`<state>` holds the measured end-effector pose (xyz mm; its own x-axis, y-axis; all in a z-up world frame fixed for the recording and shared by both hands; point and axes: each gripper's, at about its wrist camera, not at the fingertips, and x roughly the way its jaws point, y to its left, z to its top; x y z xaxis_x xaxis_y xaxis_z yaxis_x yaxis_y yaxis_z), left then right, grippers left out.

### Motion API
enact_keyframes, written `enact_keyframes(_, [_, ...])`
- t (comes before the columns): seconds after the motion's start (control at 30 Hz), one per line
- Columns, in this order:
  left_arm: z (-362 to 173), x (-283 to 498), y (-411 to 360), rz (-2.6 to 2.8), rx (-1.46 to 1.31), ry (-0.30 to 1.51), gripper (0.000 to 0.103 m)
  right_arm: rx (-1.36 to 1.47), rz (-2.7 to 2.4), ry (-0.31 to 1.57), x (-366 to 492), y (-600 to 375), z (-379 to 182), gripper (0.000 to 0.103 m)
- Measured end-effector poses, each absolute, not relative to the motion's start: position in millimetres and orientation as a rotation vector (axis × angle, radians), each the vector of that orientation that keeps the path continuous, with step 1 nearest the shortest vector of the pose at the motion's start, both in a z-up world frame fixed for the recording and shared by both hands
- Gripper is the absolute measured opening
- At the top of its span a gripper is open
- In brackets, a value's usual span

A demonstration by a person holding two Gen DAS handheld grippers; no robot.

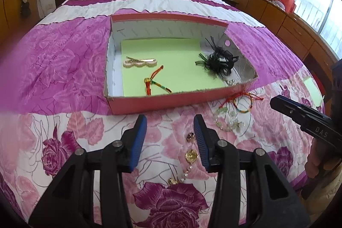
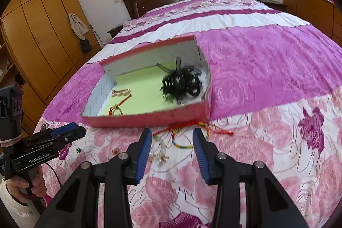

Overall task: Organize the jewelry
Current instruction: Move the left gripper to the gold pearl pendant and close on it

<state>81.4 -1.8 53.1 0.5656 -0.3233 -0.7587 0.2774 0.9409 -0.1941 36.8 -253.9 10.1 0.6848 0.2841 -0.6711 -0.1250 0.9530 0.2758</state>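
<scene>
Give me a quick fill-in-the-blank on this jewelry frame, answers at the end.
1. The box is lined with ____ paper.
2. The black hair clip lies ____ the box.
3. The multicolour bracelet lies on the ____, outside the box.
4. Both the left gripper and the right gripper have their jaws ____.

Answers: green; inside; bedspread; open
</scene>
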Motion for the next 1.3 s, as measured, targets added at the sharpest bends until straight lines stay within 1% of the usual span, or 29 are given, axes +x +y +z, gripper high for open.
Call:
enact_keyframes(0.97, [10.1,62.0,-35.0,-0.404,0.054,0.996,0.036,0.265,0.226,0.868,22.3,-258.0,-21.5,0.044])
enact_keyframes(1.03, [5.9,62.8,-36.0,-0.405,0.056,1.004,0.035,0.265,0.227,0.871,22.0,-257.7,-22.6,0.044])
enact_keyframes(1.23, [-1.6,64.7,-39.9,-0.409,0.075,1.004,0.023,0.267,0.228,0.88,21.7,-257.9,-25.9,0.044])
enact_keyframes(1.3, [-2.8,65.1,-40.5,-0.413,0.079,1.001,0.013,0.269,0.227,0.883,21.7,-258.0,-26.6,0.044])
